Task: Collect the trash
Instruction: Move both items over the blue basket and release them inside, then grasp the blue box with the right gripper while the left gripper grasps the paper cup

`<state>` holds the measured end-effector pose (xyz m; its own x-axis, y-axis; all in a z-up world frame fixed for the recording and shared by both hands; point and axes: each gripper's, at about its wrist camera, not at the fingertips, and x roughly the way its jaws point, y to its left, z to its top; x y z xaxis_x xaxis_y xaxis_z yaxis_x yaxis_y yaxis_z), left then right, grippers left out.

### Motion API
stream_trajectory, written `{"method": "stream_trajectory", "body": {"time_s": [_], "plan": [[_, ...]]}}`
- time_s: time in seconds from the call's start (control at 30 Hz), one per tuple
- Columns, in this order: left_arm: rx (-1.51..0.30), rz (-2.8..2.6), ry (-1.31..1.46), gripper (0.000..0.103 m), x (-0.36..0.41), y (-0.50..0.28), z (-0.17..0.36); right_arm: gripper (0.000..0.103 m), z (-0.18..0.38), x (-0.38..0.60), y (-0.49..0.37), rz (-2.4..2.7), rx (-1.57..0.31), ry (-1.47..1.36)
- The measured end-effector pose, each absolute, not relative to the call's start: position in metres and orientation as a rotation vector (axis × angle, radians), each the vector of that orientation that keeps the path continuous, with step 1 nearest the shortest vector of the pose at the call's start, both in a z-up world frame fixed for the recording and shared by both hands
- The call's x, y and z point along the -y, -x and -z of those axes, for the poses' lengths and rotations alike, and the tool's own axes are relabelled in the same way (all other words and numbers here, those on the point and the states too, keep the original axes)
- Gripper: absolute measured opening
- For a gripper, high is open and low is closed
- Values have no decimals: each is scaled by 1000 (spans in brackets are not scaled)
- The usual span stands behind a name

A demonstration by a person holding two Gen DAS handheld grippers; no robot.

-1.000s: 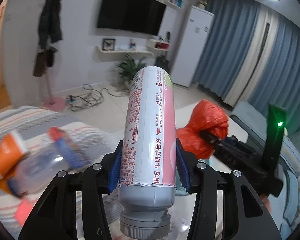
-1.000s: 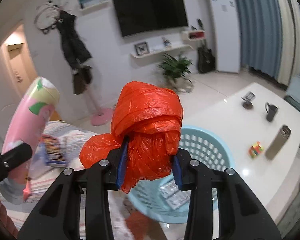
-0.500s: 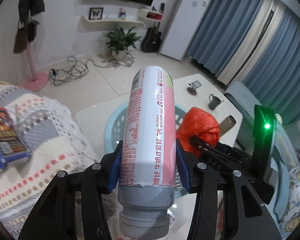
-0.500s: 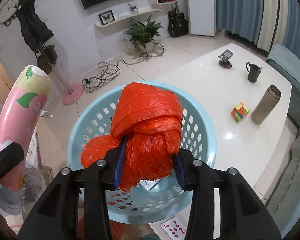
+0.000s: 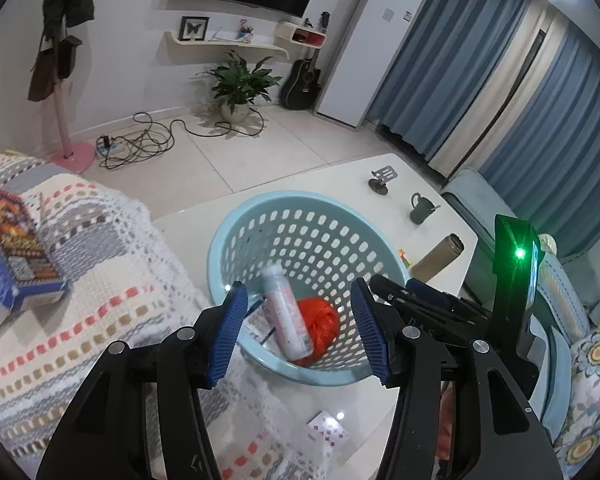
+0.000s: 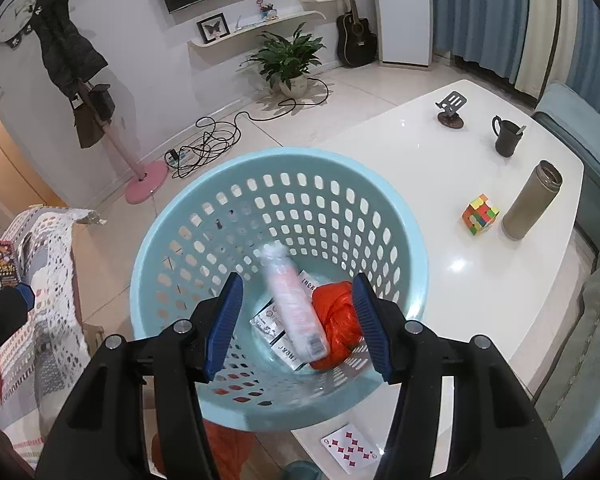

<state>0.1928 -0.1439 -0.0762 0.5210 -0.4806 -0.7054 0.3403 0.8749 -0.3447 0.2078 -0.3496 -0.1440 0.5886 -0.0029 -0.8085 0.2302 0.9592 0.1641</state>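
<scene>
A light blue perforated basket (image 5: 260,216) (image 6: 204,196) stands at the near end of a white table (image 6: 440,160). Inside it lie a pink and white bottle (image 5: 286,314) (image 6: 294,308), blurred, and a crumpled red plastic bag (image 5: 320,318) (image 6: 336,316), on top of some white wrappers (image 6: 272,318). My left gripper (image 5: 298,330) is open and empty above the basket's near rim. My right gripper (image 6: 298,320) is open and empty above the basket; it also shows at the right of the left wrist view (image 5: 420,300).
On the table stand a dark mug (image 6: 506,136), a brown flask (image 6: 532,200), a puzzle cube (image 6: 480,214) and a phone stand (image 6: 452,108). A playing card (image 6: 350,448) lies near the table's front edge. A crocheted blanket (image 5: 80,272) with a blue box (image 5: 10,248) is at the left.
Both grippers opened over the basket. The pink bottle left the left gripper and the red bag left the right one; both now lie in the basket.
</scene>
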Motion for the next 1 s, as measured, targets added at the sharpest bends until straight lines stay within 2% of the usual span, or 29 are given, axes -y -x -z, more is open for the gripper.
{"method": "stream_trajectory", "body": {"time_s": [0.3,0.5,0.73,0.83,1.0], "plan": [[-828,455,216,52,108,-159,52,53,101,313,-186,52,-848,-222],[-733,370,252,53,54,-121,25,53,66,262,-167,-74,-765,-178],[-645,171,256,61,-18,-78,7,53,45,187,-151,-222,-692,-78],[-623,47,256,68,-60,-61,4,54,44,159,-152,-271,-681,-37],[-617,-149,294,69,-136,-39,10,56,50,116,-168,-339,-705,8]]}}
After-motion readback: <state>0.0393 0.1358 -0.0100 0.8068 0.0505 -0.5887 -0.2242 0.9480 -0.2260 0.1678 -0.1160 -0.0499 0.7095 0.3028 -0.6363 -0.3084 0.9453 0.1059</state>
